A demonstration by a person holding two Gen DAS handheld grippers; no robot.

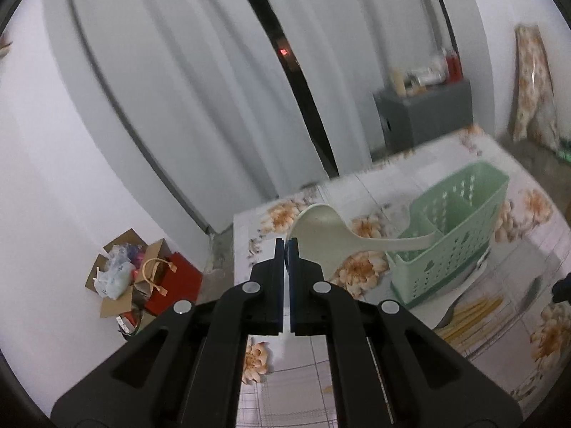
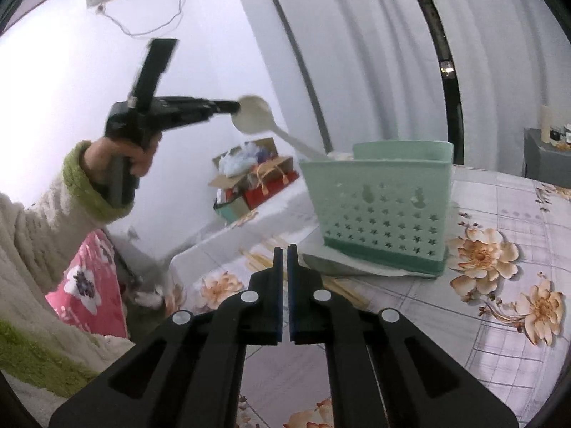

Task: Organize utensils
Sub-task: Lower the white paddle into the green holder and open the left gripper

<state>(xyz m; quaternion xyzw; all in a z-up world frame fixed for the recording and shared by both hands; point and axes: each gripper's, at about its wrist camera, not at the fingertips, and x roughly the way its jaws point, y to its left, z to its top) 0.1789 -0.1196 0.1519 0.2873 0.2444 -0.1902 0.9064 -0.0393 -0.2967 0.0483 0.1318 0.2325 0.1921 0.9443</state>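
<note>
A cream plastic spoon (image 1: 317, 239) hangs tilted above the floral table, its handle running down into a mint-green perforated utensil caddy (image 1: 453, 239). My left gripper (image 1: 286, 246) is shut on the edge of the spoon's bowl. In the right wrist view the same left gripper (image 2: 233, 107), held by a hand in a green-cuffed sleeve, grips the spoon (image 2: 251, 114) high and left of the caddy (image 2: 382, 214). My right gripper (image 2: 284, 249) is shut with nothing in it, just in front of the caddy's lower left corner.
Yellow chopsticks (image 1: 474, 314) and a metal spoon (image 1: 528, 296) lie on the table (image 1: 296, 392) beside the caddy. A cardboard box and red bag (image 1: 142, 278) sit on the floor past the table's left edge. A grey cabinet (image 1: 428, 114) stands behind.
</note>
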